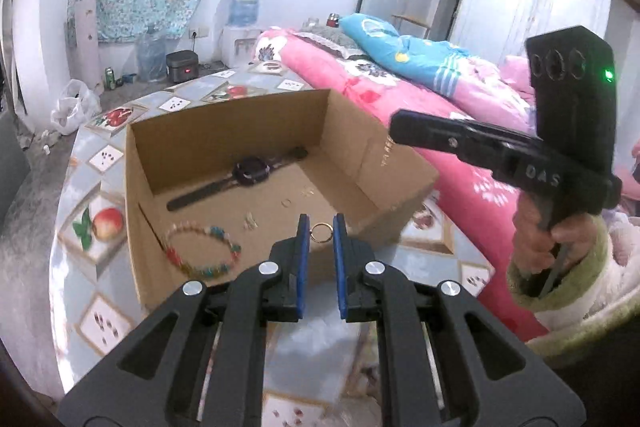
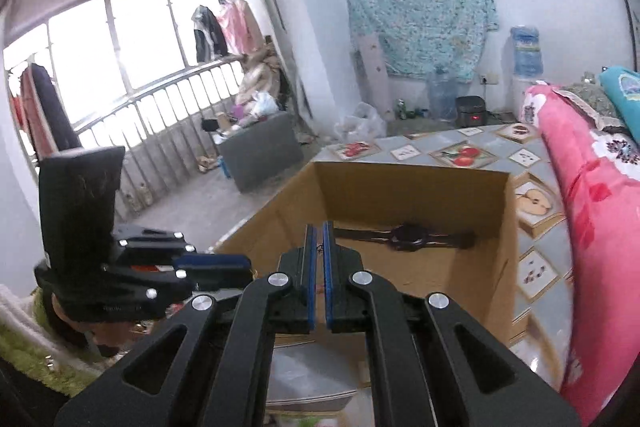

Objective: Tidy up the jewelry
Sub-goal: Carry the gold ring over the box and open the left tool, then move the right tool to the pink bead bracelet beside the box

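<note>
An open cardboard box [image 1: 344,131] stands on the tiled table. In it lie a black watch [image 1: 250,171], a multicoloured bead bracelet [image 1: 202,253] and a few small pale pieces [image 1: 251,221]. My left gripper [image 1: 321,233] hangs over the box's near edge with a gold ring [image 1: 321,232] between its blue pads, which touch its sides. My right gripper [image 2: 319,239] is over the same box [image 2: 408,187], its pads almost together on something tiny and dark that I cannot identify. The watch also shows in the right wrist view [image 2: 408,237]. The right gripper shows at the right of the left wrist view [image 1: 394,125].
The table [image 1: 80,167] has a fruit-pattern tile top. A bed with pink [image 1: 400,95] and blue quilts runs along its right side. Water bottles, a small black appliance [image 1: 182,66] and bags stand on the floor by the far wall.
</note>
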`<state>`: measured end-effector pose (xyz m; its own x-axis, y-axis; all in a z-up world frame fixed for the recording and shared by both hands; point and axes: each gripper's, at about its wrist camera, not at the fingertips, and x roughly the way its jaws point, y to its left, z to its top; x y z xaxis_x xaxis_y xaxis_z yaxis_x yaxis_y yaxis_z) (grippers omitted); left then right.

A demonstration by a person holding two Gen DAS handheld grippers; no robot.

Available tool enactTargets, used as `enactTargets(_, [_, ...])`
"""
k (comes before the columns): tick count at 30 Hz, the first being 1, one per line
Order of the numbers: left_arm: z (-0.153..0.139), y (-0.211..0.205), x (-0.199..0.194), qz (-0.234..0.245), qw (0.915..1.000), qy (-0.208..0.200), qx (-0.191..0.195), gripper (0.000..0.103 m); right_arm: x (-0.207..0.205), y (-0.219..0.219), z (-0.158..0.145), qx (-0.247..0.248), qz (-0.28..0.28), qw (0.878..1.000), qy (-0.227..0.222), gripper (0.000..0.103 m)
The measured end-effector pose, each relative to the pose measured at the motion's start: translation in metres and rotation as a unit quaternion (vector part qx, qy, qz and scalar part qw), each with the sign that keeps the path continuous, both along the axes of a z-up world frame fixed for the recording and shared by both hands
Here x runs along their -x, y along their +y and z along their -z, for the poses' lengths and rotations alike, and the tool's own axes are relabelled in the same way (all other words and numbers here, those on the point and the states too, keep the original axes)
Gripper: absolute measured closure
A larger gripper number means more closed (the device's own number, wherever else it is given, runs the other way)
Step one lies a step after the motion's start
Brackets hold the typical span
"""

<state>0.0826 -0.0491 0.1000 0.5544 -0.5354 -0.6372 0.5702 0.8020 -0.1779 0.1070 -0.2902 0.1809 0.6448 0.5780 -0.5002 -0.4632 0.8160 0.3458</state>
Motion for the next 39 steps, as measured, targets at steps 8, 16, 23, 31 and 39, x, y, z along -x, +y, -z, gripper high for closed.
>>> enactTargets(8, [0.030, -0.029, -0.067, 0.000, 0.9979, 0.061, -0.020, 0.092, -0.042, -0.004, 0.034, 0.031, 0.011, 0.997, 0.063, 0.099])
enactTargets(16, [0.048, -0.030, -0.089, -0.026, 0.9951, 0.090, -0.030, 0.069, -0.053, -0.015, 0.056, 0.023, 0.024, 0.994, 0.101, 0.079])
enactTargets(23, [0.038, -0.012, -0.080, -0.053, 0.9956, 0.074, -0.024, 0.063, -0.041, -0.036, 0.047, 0.001, 0.050, 0.995, 0.087, 0.079])
enactTargets(31, [0.015, 0.033, -0.041, -0.094, 0.9949, 0.037, -0.007, 0.047, -0.010, -0.050, 0.032, -0.025, 0.071, 0.995, 0.071, 0.077])
enactTargets(39, [0.003, 0.099, 0.020, -0.146, 0.9890, 0.007, 0.024, 0.035, 0.033, -0.047, 0.022, -0.070, 0.056, 0.994, 0.057, 0.066])
